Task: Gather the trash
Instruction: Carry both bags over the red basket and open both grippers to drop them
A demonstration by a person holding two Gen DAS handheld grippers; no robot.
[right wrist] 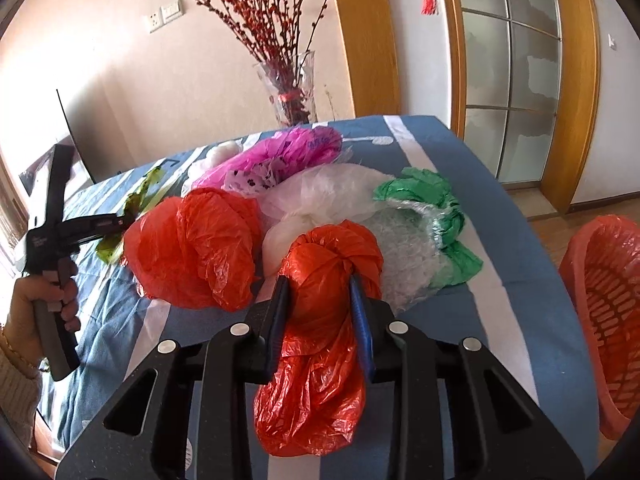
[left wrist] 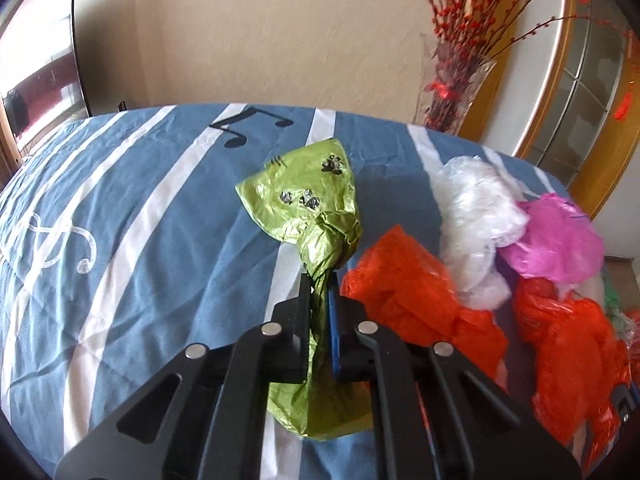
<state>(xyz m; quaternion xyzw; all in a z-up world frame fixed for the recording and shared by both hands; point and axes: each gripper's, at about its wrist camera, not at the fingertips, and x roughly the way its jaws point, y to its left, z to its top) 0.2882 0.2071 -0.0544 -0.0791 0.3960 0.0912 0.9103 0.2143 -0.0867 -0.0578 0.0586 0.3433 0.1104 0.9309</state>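
Left gripper (left wrist: 320,280) pinched olive bag (left wrist: 316,208); right gripper (right wrist: 320,284) clamped orange bag (right wrist: 328,280). Thin slick plastic could've slipped out.

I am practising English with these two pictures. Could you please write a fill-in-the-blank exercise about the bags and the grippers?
1. The left gripper is shut on the twisted neck of a ____ bag printed with paw marks.
2. The right gripper is shut on a knotted ____ bag.
3. The bags lie on a striped cloth printed with ____ notes.
4. The basket beside the table is lined with a ____ bag.

Missing words: green; red; music; red
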